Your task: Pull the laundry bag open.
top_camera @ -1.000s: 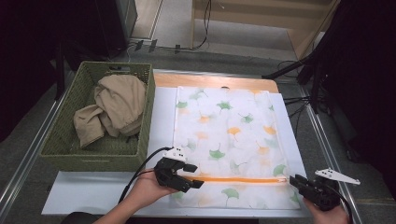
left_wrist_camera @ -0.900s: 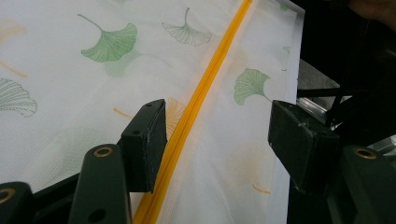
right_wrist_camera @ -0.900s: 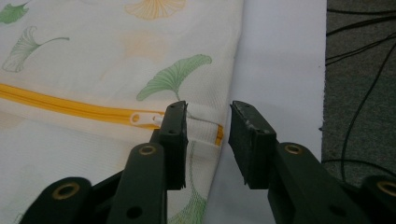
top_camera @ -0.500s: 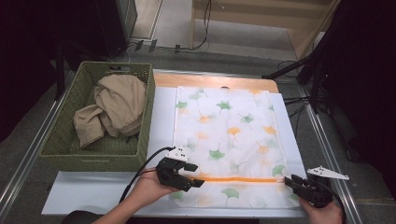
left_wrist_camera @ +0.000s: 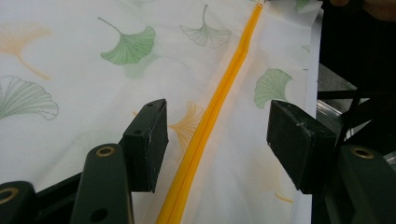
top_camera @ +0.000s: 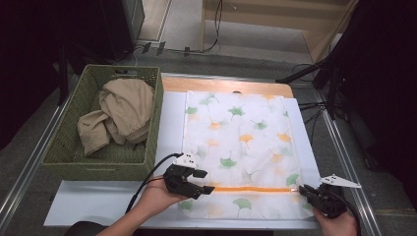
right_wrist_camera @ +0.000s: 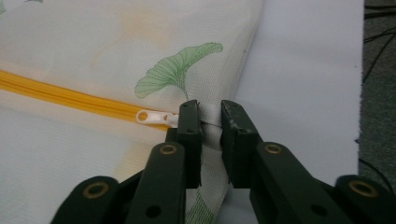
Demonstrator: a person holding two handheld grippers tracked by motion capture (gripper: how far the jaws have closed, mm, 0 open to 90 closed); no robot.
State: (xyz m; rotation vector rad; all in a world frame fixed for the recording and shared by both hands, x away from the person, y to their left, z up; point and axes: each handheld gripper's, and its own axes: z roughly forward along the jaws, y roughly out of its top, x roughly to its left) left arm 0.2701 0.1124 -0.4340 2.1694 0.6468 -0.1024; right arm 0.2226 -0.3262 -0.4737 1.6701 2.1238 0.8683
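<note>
A white cloth cover (top_camera: 241, 142) printed with ginkgo leaves lies flat on the table, an orange zipper (top_camera: 251, 189) running across its near end. My left gripper (top_camera: 209, 189) rests open at the zipper's left end. In the left gripper view its jaws (left_wrist_camera: 217, 116) stand either side of the zipper (left_wrist_camera: 224, 93) without touching it. My right gripper (top_camera: 302, 189) is at the cover's right edge. In the right gripper view its jaws (right_wrist_camera: 210, 109) have just been closing and pinch a fold of the fabric edge, beside the white zipper pull (right_wrist_camera: 152, 116).
A green woven basket (top_camera: 69, 157) holding a crumpled beige cloth (top_camera: 120, 110) stands at the left of the table. A white mat (top_camera: 98, 201) lies under the cover. Metal rails run along the table's left and right sides, with cables on the floor beyond.
My right gripper has slid a little left onto the cover's right edge and its jaws have drawn together on the fabric. The left gripper has not moved.
</note>
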